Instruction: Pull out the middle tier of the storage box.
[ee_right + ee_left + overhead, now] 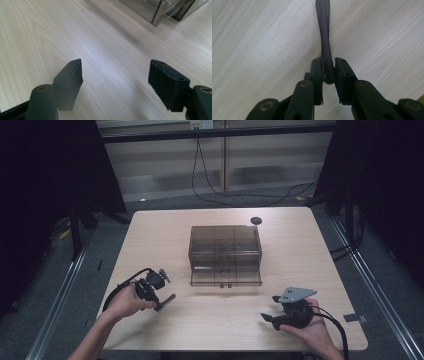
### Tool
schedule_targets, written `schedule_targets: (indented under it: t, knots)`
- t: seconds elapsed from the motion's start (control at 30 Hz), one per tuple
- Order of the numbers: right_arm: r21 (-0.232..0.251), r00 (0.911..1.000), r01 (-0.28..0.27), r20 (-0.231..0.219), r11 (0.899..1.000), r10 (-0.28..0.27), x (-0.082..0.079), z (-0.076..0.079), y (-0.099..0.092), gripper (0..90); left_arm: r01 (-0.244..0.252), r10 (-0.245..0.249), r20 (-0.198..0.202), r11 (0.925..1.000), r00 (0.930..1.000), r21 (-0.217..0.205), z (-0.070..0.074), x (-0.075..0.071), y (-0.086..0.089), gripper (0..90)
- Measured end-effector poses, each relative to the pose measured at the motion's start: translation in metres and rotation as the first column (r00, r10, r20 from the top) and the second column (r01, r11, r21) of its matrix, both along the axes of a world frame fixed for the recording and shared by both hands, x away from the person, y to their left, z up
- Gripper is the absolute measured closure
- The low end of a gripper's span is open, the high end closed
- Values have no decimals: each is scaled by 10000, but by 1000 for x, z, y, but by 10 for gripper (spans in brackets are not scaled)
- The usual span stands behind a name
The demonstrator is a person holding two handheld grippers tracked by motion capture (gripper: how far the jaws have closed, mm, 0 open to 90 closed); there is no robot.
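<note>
Right gripper: nearest the table's front edge, at the right; jaws spread wide with bare wood between them, holding nothing. In the right gripper view both pads face open tabletop.
Left gripper: front left, just above the table; jaws clamped on one end of a thin dark strip.
Dark strip: long, narrow and flat, seen edge-on; pinched between the pads at its rounded near end, the rest reaching out over the wood. In the high view it points right, toward the table's middle.
Drawer box: smoky transparent plastic with several compartments, mid-table, well apart from both grippers; bottom drawer pulled forward.
Black disc: small, at the box's far right corner.
Risk, rotation: the hold is at one end only, so a sharp move may pivot the strip in the pads.
Risk, snagging: the free tip may catch a drawer wall if brought in at an angle.
</note>
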State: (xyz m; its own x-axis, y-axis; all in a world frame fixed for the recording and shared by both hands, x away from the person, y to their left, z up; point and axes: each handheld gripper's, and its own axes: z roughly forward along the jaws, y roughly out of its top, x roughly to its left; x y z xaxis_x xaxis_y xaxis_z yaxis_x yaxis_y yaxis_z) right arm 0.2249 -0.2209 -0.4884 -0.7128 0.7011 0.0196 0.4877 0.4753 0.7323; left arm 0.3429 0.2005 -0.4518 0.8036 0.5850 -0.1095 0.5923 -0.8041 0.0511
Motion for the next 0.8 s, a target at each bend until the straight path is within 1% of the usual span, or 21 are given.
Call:
schedule_targets:
  t: [0.03, 0.07, 0.1, 0.13, 0.23, 0.27, 0.3, 0.33, 0.37, 0.4, 0.5, 0.53, 0.6, 0.63, 0.67, 0.73, 0.8]
  knots:
    - [3, 10000, -3, -2, 10000, 3, 0, 0, 0, 275, -32, 32, -11, 10000, 10000, -33, 1, 0, 0, 779]
    - [3, 10000, -6, -3, 10000, 6, 0, 0, 0, 275, 27, -27, 61, 10000, 10000, -19, 2, 0, 0, 779]
    - [2, 10000, 7, -8, 10000, -7, 0, 0, 0, 275, 53, -53, 23, 10000, 10000, -12, 3, 0, 0, 779]
    - [4, 10000, 17, -19, 10000, -17, 0, 0, 0, 275, -33, 34, 147, 10000, 9999, -84, 3, -1, 0, 779]
    - [3, 10000, 3, 1, 10000, -3, 0, 0, 0, 275, 101, -99, 171, 9999, 9998, -93, 6, -1, 1, 779]
    - [-2, 10000, 1, 1, 10000, -1, 0, 0, 0, 275, 122, -120, 107, 9998, 9999, -165, 8, -1, 2, 778]
    - [-10, 10000, 14, -8, 10000, -14, 0, 0, 0, 275, 96, -91, 200, 9997, 9998, -202, 8, -2, 2, 778]
    - [-19, 10000, 15, -8, 10000, -15, 0, 0, 0, 275, 54, -50, 175, 9997, 9998, -247, 9, -2, 2, 778]
    - [-21, 10000, 13, -12, 10000, -13, 0, 0, 0, 275, 173, -167, 252, 9996, 9995, -221, 10, -1, 3, 779]
    - [-14, 10000, -6, 0, 10000, 6, 0, 0, 0, 275, 99, -94, 251, 9997, 9996, -232, 10, -2, 3, 778]
    - [-25, 10000, -4, -3, 10000, 4, 0, 0, 0, 275, 122, -117, 197, 9996, 9997, -258, 12, -3, 4, 779]
    - [-26, 10000, -4, -6, 10000, 4, 0, 0, 0, 275, 85, -78, 255, 9996, 9996, -282, 12, -3, 4, 779]
    - [-19, 10000, -13, -3, 10000, 13, 0, 0, 0, 275, 164, -158, 256, 9996, 9995, -240, 14, -3, 5, 779]
    - [-21, 10000, 6, -16, 10000, -6, 0, 0, 0, 275, 156, -149, 339, 9996, 9993, -217, 15, -3, 5, 779]
    - [-19, 10000, 4, -15, 10000, -4, 0, 0, 0, 275, 85, -78, 271, 9996, 9996, -268, 16, -4, 4, 779]
    - [-32, 10000, 31, -25, 10000, -31, 0, 0, 0, 275, 149, -141, 307, 9996, 9994, -245, 18, -3, 4, 779]
    - [-18, 10000, 25, -17, 10000, -25, 0, 1, -1, 275, 148, -136, 312, 9991, 9994, -399, 20, -3, 4, 779]
